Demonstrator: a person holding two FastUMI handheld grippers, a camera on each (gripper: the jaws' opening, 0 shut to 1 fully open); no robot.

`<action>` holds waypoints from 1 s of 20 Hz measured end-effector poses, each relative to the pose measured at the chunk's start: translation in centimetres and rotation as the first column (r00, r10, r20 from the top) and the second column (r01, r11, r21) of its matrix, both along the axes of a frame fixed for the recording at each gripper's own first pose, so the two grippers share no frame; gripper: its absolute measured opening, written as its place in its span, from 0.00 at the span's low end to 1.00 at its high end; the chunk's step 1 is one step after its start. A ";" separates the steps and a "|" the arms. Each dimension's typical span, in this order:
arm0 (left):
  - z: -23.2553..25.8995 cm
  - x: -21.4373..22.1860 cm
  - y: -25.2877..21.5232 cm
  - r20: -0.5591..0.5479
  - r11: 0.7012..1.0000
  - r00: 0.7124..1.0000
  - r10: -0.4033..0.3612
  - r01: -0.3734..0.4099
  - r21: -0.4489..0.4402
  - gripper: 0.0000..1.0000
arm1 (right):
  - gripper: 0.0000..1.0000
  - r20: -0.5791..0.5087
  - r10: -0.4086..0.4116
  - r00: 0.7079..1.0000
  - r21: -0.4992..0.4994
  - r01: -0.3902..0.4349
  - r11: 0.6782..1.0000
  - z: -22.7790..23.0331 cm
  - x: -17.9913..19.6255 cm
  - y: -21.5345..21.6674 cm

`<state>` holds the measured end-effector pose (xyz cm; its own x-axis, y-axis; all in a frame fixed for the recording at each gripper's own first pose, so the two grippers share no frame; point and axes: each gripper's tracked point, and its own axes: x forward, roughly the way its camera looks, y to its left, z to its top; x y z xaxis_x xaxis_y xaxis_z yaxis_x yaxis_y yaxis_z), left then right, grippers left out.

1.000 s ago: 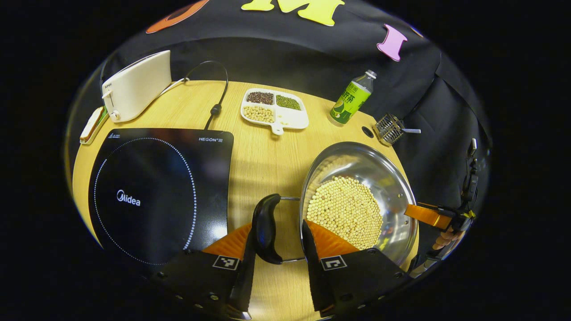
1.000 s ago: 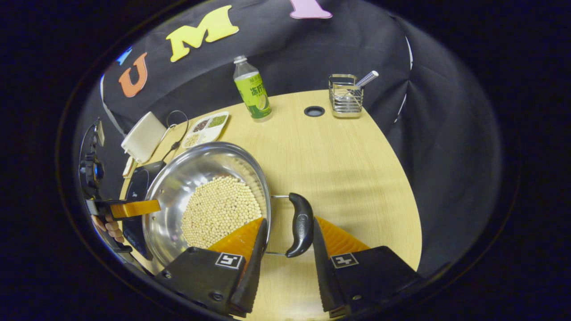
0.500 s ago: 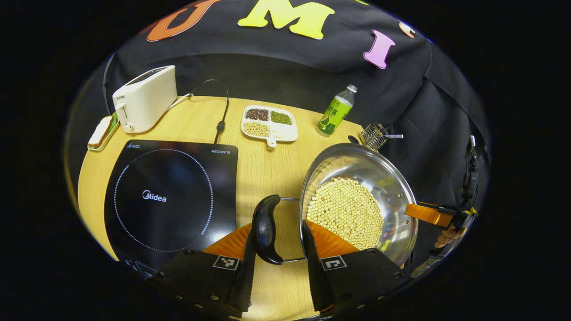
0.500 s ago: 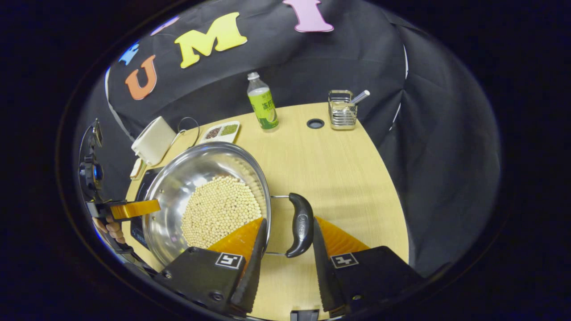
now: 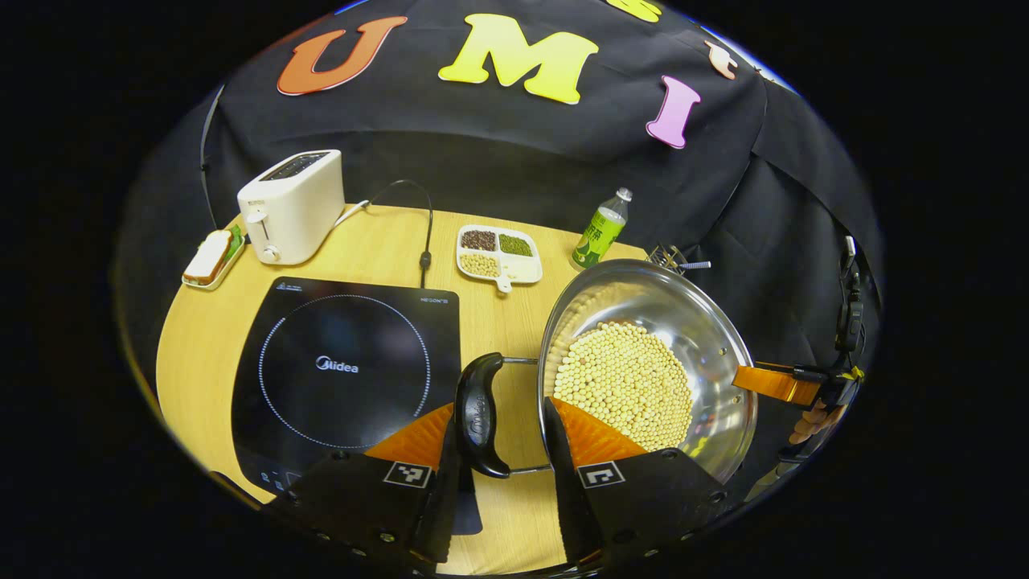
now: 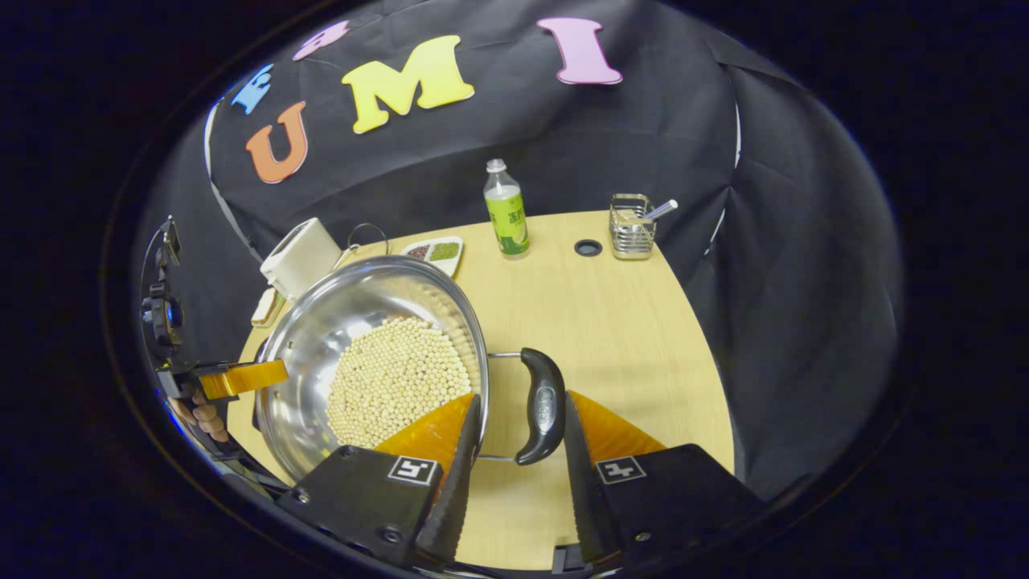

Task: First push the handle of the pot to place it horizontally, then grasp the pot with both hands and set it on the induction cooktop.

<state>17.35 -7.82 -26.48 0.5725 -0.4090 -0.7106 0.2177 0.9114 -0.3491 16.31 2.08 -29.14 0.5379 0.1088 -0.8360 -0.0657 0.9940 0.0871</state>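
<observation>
A steel pot (image 5: 643, 310) holding soybeans (image 5: 623, 384) hangs above the wooden table (image 5: 201, 346), level between both grippers. My left gripper (image 5: 494, 438) is shut on the pot's black left handle (image 5: 480, 414). The other black handle (image 6: 541, 406) sits between the fingers of my right gripper (image 6: 518, 434), which is shut on it. Across the pot, each view catches the opposite gripper's orange finger (image 5: 776, 384) (image 6: 241, 378) and a hand. The black induction cooktop (image 5: 346, 366) lies on the table just left of the pot, partly under my left gripper.
Behind the cooktop stand a white toaster (image 5: 291, 205) with its cord and a small plate with a sandwich (image 5: 211, 256). A divided dish of beans (image 5: 498, 253), a green bottle (image 5: 600, 229) and a wire rack (image 6: 633, 227) line the back of the table.
Both grippers have risen with the pot, so the table looks farther away. The cooktop has come closer under my left gripper. Both grips have stayed the same.
</observation>
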 end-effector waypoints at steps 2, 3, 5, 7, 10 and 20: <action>0.9 -0.1 1.6 0.015 1.000 1.000 0.013 -0.013 -0.001 0.51 | 0.57 0.013 0.013 1.000 0.004 -0.013 1.000 0.8 0.0 1.6; 1.1 -0.2 2.3 0.019 1.000 1.000 0.021 -0.021 -0.001 0.51 | 0.57 0.020 0.020 1.000 0.006 -0.020 1.000 1.1 -0.1 2.4; 1.7 -0.4 4.0 0.032 0.999 0.999 0.037 -0.038 0.002 0.51 | 0.57 0.029 0.035 0.999 0.006 -0.035 0.999 1.5 -0.1 3.9; 1.7 -0.7 5.6 0.034 0.999 0.998 0.051 -0.051 0.010 0.51 | 0.57 0.034 0.058 0.998 -0.003 -0.058 0.998 1.7 -0.2 5.6; 1.4 -0.9 8.2 0.028 0.996 0.996 0.081 -0.081 0.021 0.51 | 0.57 0.027 0.083 0.996 -0.003 -0.083 0.997 1.2 -0.1 8.3; 0.4 0.9 16.2 0.043 0.985 0.986 0.162 -0.164 0.060 0.51 | 0.57 0.000 0.147 0.989 0.012 -0.147 0.989 -0.5 1.7 16.8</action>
<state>18.27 8.35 -26.08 0.6550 -0.2629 -0.7084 0.0764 0.9558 -0.2841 17.98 18.86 -29.61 0.5145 0.1968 -0.8346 -0.2105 0.9725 0.0995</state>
